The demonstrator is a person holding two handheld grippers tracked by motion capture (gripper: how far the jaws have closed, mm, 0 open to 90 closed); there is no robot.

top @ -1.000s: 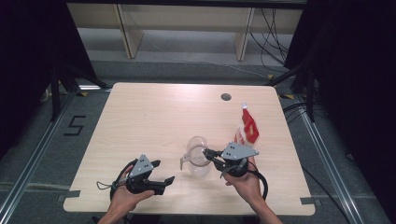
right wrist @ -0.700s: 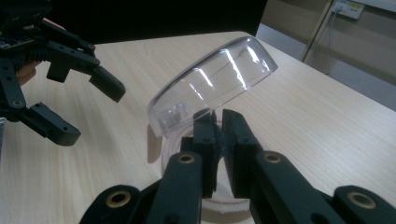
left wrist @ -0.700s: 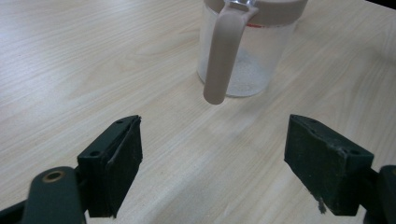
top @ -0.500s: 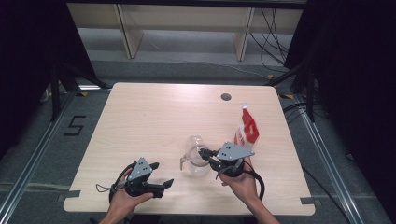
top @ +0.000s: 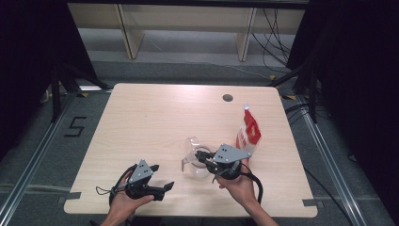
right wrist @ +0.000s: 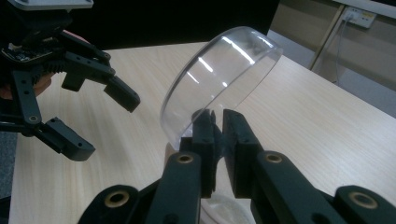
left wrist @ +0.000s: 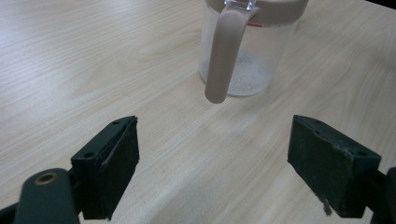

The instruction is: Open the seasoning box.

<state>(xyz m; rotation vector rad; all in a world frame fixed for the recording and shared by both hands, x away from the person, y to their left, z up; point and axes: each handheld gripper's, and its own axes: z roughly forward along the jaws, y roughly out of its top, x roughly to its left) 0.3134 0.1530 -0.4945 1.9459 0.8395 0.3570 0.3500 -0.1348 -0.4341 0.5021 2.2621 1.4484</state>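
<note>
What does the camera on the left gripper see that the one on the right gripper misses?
Left gripper view alone: the clear plastic jug's tan handle and a little white powder at the jug's bottom, beyond the left gripper with its jaws apart.

Right gripper view alone: the right gripper pinching the clear round lid, tilted up.

Both: the pale wooden table.

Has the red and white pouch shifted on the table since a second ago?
No. The red and white pouch lies at the same spot below the table's round hole, beside the right claw.
</note>
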